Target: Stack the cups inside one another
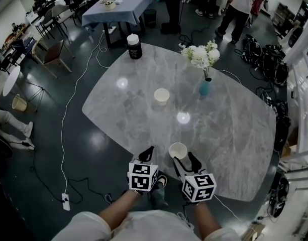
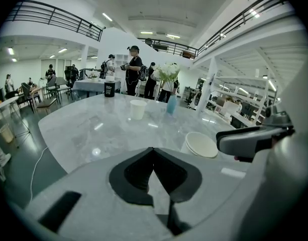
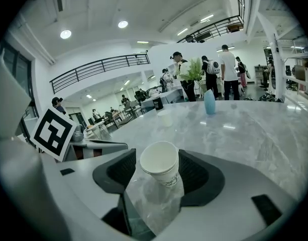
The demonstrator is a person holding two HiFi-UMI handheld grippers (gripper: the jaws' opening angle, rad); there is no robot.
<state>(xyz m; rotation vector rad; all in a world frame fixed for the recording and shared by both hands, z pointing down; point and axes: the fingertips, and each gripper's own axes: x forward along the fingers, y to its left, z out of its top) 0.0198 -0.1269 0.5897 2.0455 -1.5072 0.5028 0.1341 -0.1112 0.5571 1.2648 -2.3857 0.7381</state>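
**Mia:** What is on the left?

**Tom:** The left gripper [image 2: 154, 149]. It sits at the near edge of the grey tabletop [image 1: 234, 129]. Its jaws are shut tight, tip to tip, and there is nothing between them.

**Mia:** And next to it?

**Tom:** Just to its right is the near cup [image 1: 178, 150]. It is a white paper cup with its open end up and its bottom on the tabletop, close to the near edge.

**Mia:** Is anything holding it?

**Tom:** The right gripper [image 3: 158, 157] is around it. Its jaws stand wide apart with the near cup between them. There is a gap between the cup and the jaw on its left. The other jaw is right beside the cup, and I cannot tell if they touch.

**Mia:** Where is the other cup?

**Tom:** The far cup [image 1: 162, 96] stands alone in the middle of the tabletop, open end up too. It is well apart from the near cup, so the cups are not stacked.

**Mia:** What else is on there?

**Tom:** Far back on the left, by the edge, is a black tub [image 1: 134, 46] with a white lid. To the right of the far cup is a blue vase [image 1: 205, 87] with white flowers [image 1: 200, 55] in it.

**Mia:** And past the tabletop?

**Tom:** People [image 1: 234, 6] stand on the dark floor at the back of the room.
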